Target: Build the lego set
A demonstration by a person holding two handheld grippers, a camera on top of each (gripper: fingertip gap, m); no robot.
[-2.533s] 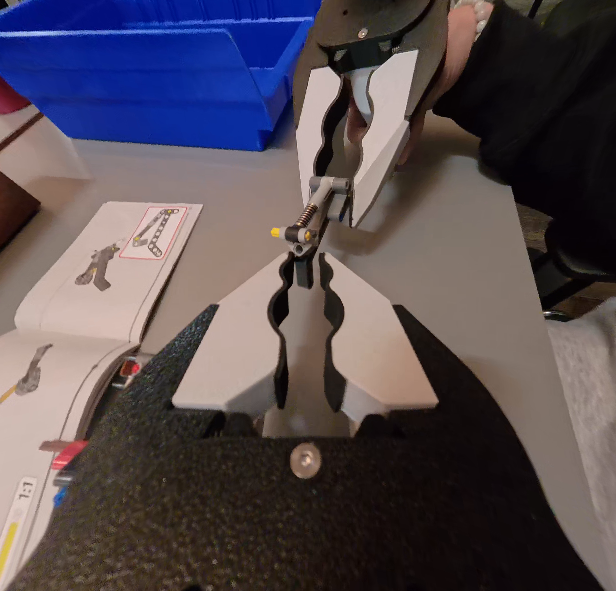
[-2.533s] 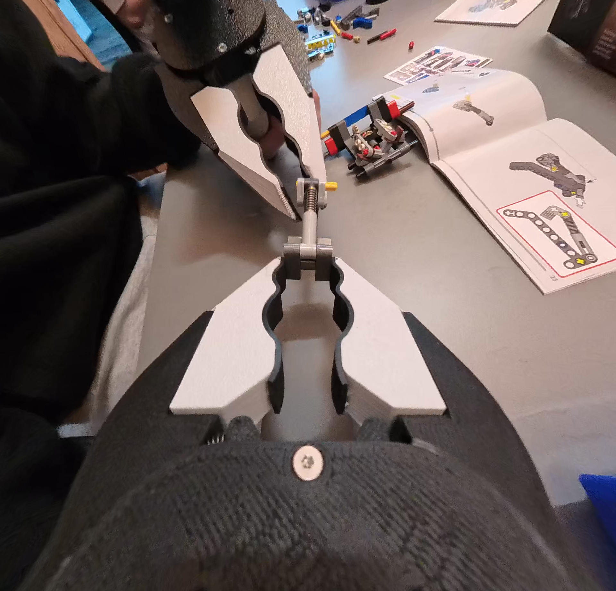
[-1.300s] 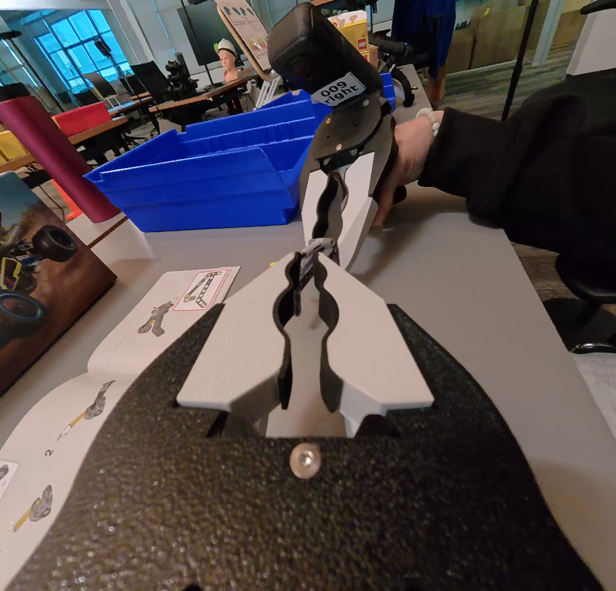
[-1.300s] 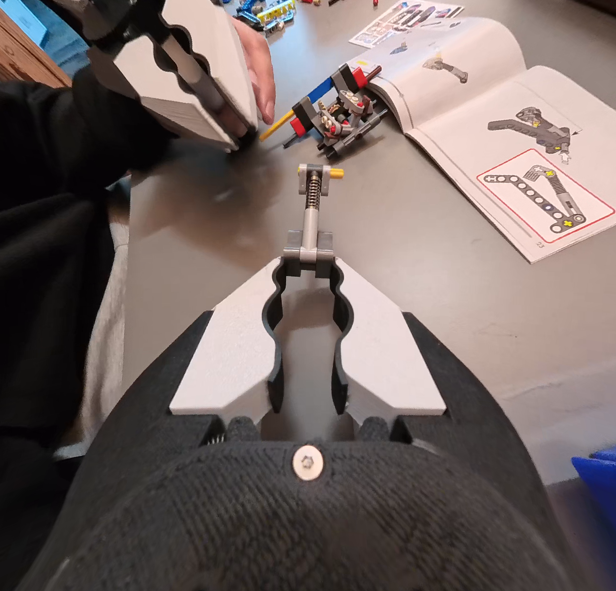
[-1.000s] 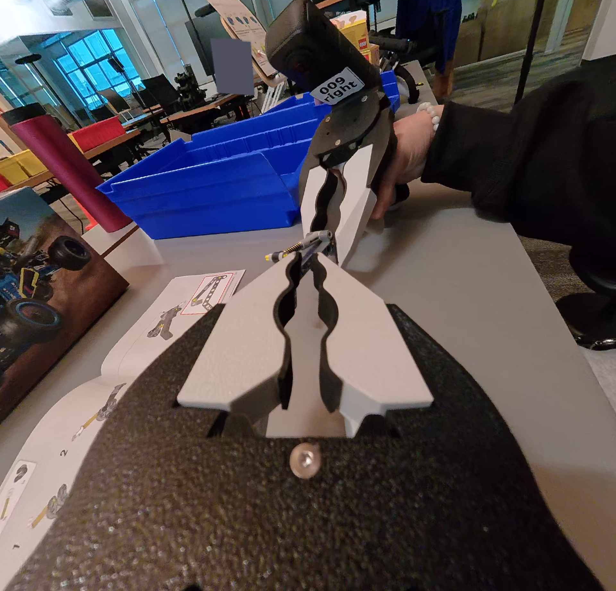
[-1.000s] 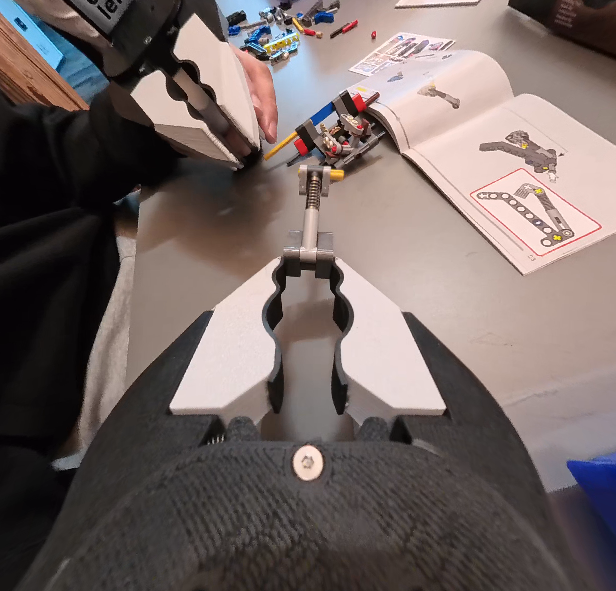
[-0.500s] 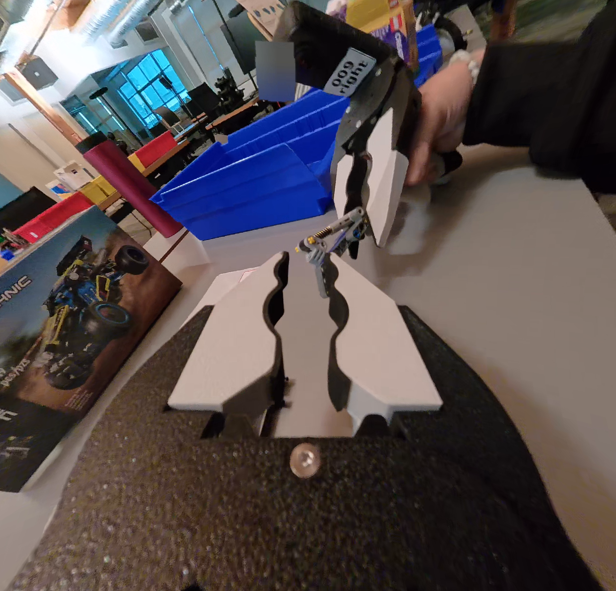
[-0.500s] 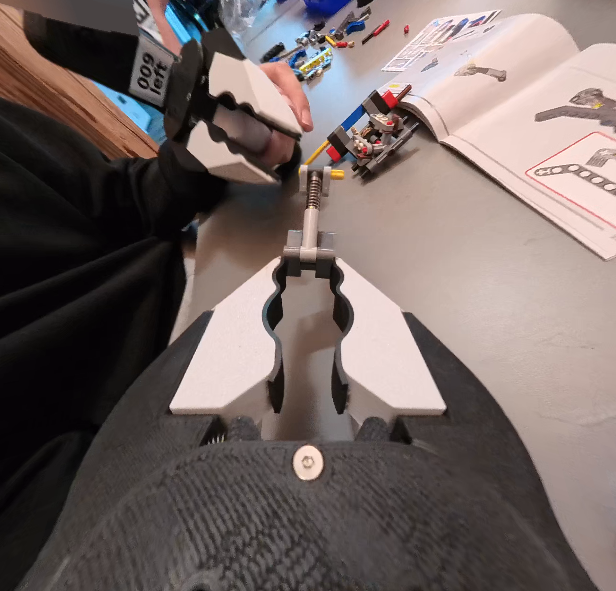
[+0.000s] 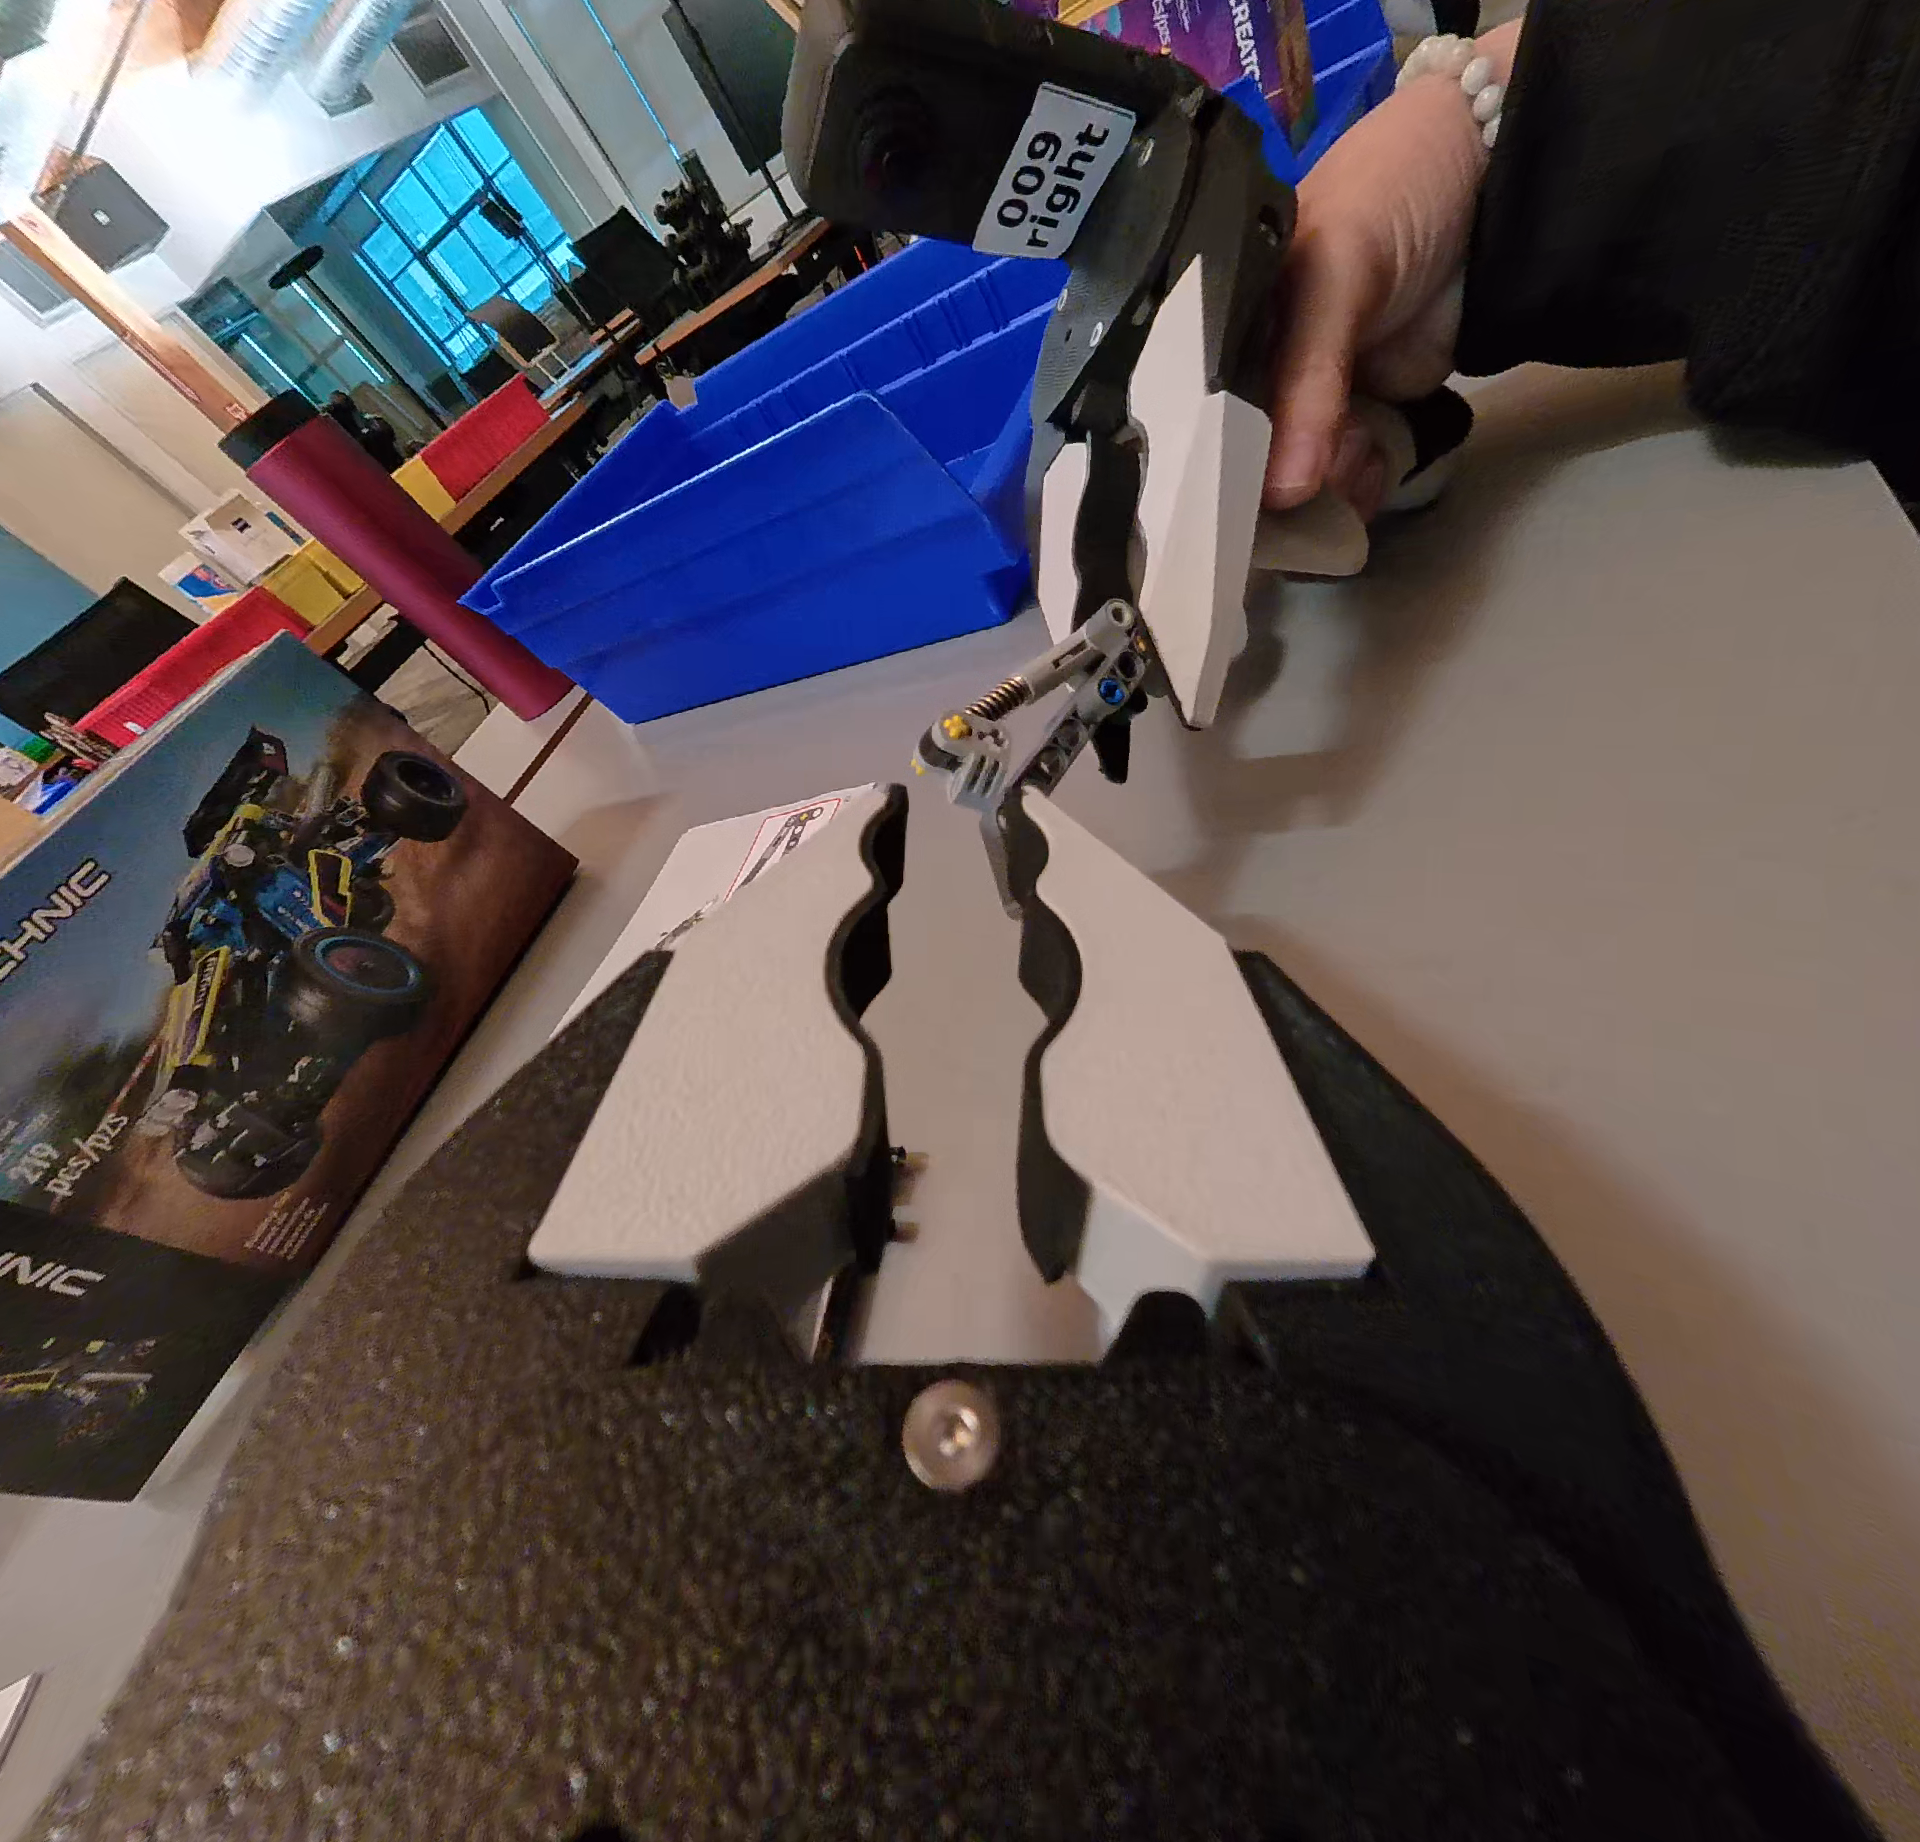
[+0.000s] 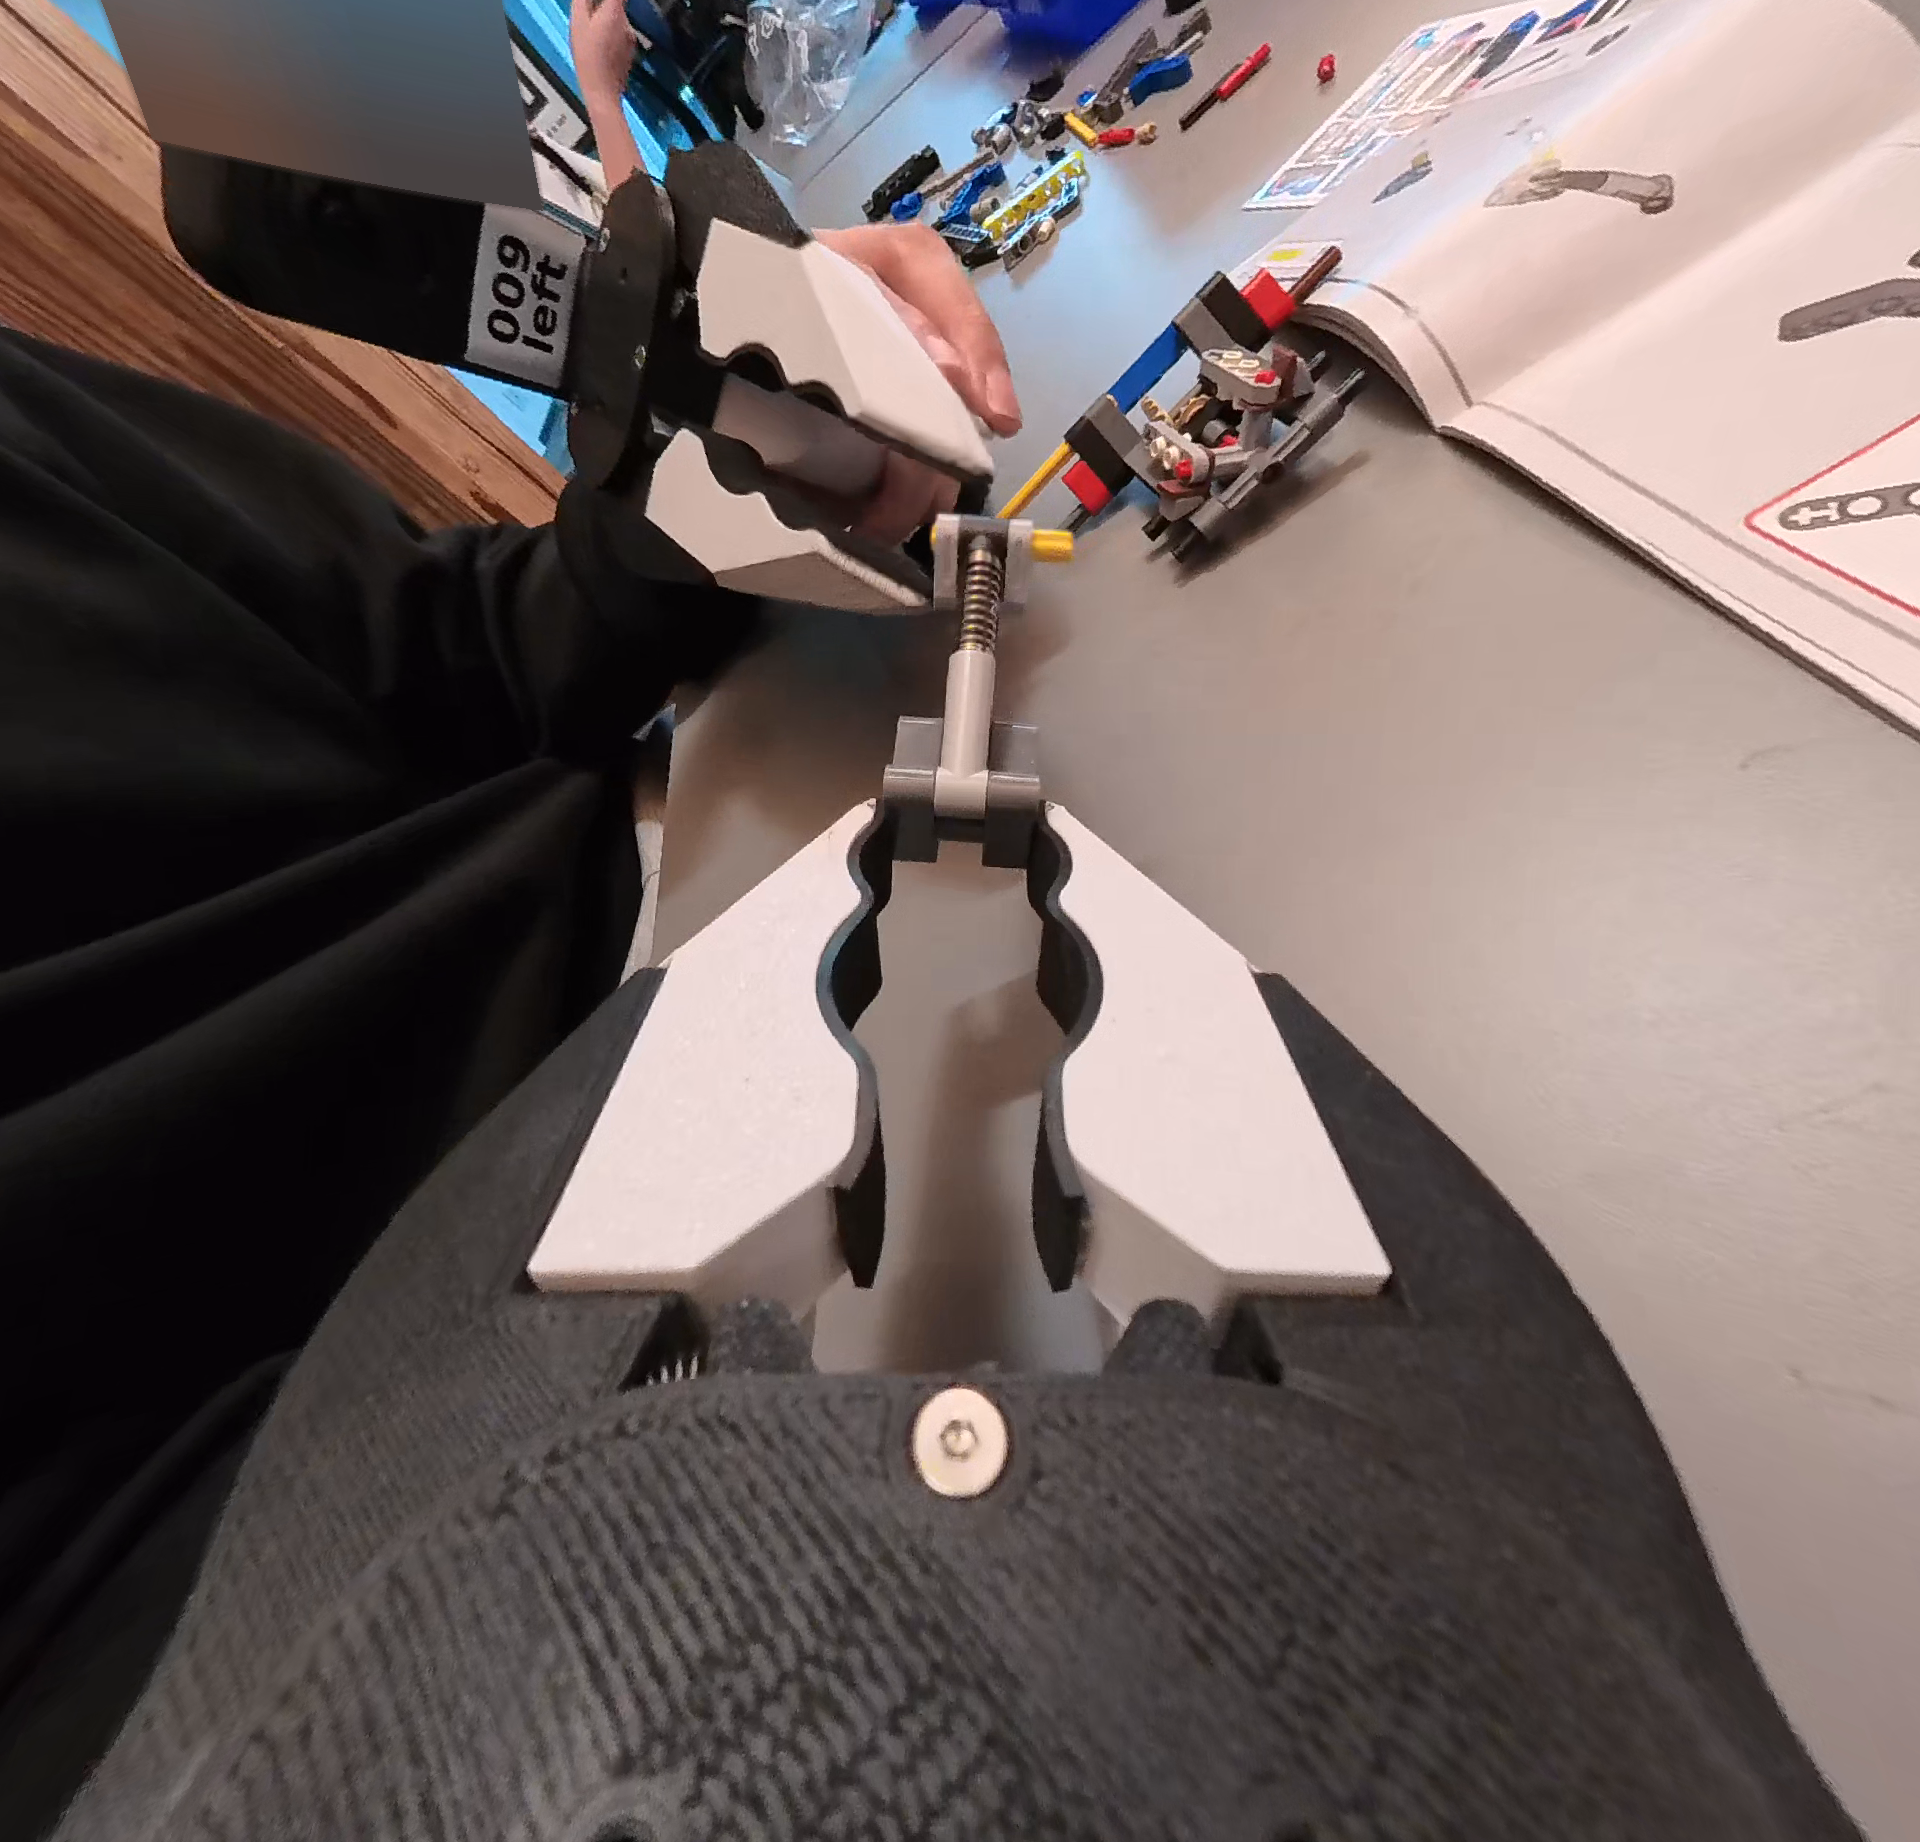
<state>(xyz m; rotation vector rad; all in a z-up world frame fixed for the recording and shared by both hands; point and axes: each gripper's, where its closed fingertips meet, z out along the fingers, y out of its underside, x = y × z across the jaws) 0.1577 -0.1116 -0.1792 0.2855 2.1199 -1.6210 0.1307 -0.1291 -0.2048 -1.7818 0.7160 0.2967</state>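
1. The blue bins at upper centre of my left wrist view are ribbed plastic with divider walls; I cannot see what they hold.
2. My right hand-held gripper is clamped on the dark grey fork end of the shock absorber, a light grey rod with a metal coil spring and a yellow pin across its far head, at the centre of the right wrist view.
3. My left hand-held gripper has its jaws parted with nothing between them; its right fingertip sits just beside the shock absorber's head, low over the grey counter.
4. In the right wrist view, a half-built assembly of grey, red and black pieces lies at upper centre, against the open instruction booklet.
5. Loose pieces are scattered near the top of that view.
6. The printed set box stands at the left of my left wrist view.
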